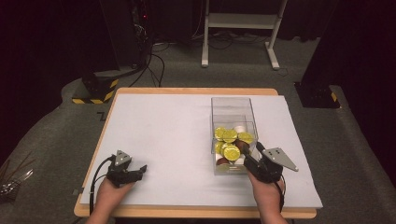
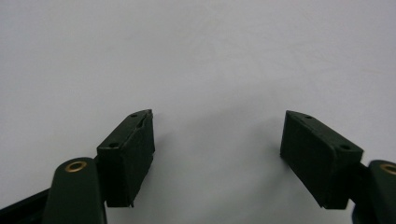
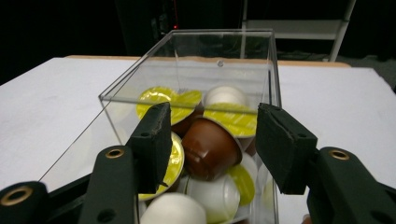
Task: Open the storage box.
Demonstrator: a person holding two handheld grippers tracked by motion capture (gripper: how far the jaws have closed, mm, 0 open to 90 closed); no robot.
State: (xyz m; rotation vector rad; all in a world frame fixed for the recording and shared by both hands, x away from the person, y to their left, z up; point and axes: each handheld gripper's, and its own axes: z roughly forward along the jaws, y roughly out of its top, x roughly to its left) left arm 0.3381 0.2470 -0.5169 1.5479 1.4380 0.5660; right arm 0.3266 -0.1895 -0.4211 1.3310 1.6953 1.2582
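Note:
A clear plastic box [image 1: 232, 100] stands right of centre on the white-covered table [image 1: 163, 130]. It holds several coffee capsules [image 1: 231, 151] with yellow foil lids and brown or white bodies. My right gripper [image 1: 250, 150] is at the box's near end. In the right gripper view the right gripper [image 3: 212, 135] is open above the box [image 3: 187, 99]. A brown capsule [image 3: 210, 149] lies on its side between the jaws, with a gap on each side. My left gripper [image 1: 140, 170] rests at the table's front left, and it [image 2: 217, 149] is open over bare white surface.
A white stand [image 1: 240, 21] is on the floor behind the table. A black base with yellow stripes [image 1: 93, 91] sits at the back left and another black base [image 1: 317, 95] at the right. The table's wooden edge [image 1: 196, 212] runs along the front.

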